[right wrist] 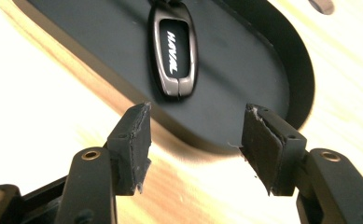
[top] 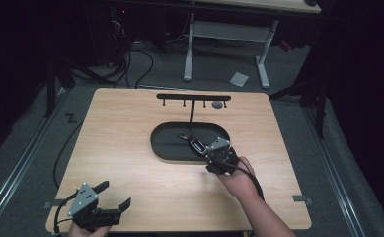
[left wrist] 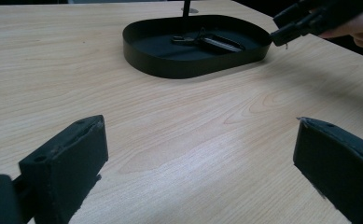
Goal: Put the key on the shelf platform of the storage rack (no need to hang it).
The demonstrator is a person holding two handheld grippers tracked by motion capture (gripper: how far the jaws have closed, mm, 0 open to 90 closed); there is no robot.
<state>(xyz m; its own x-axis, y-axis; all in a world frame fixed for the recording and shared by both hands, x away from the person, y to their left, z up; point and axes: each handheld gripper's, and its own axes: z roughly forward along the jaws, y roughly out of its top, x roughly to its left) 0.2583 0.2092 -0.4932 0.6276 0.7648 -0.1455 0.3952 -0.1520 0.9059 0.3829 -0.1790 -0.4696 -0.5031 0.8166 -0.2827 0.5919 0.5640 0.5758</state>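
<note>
A black oval tray [top: 166,142] lies mid-table, and a dark key fob [top: 197,146] with white lettering rests inside it. My right gripper [top: 210,152] hovers at the tray's near right rim, open and empty, and points at the fob. In the right gripper view the fob [right wrist: 173,60] lies just beyond the open jaws [right wrist: 197,116], over the tray [right wrist: 249,70]. My left gripper [top: 114,195] sits at the table's near left corner, open, with nothing between its jaws. In the left gripper view the tray [left wrist: 170,65] and the right gripper [left wrist: 282,29] lie farther off.
A black T-shaped rack [top: 193,97] with small hooks stands behind the tray, with a small grey oval piece [top: 217,104] by its right end. The wooden table [top: 120,128] ends close behind the rack. Another desk [top: 224,29] and cables are on the floor beyond.
</note>
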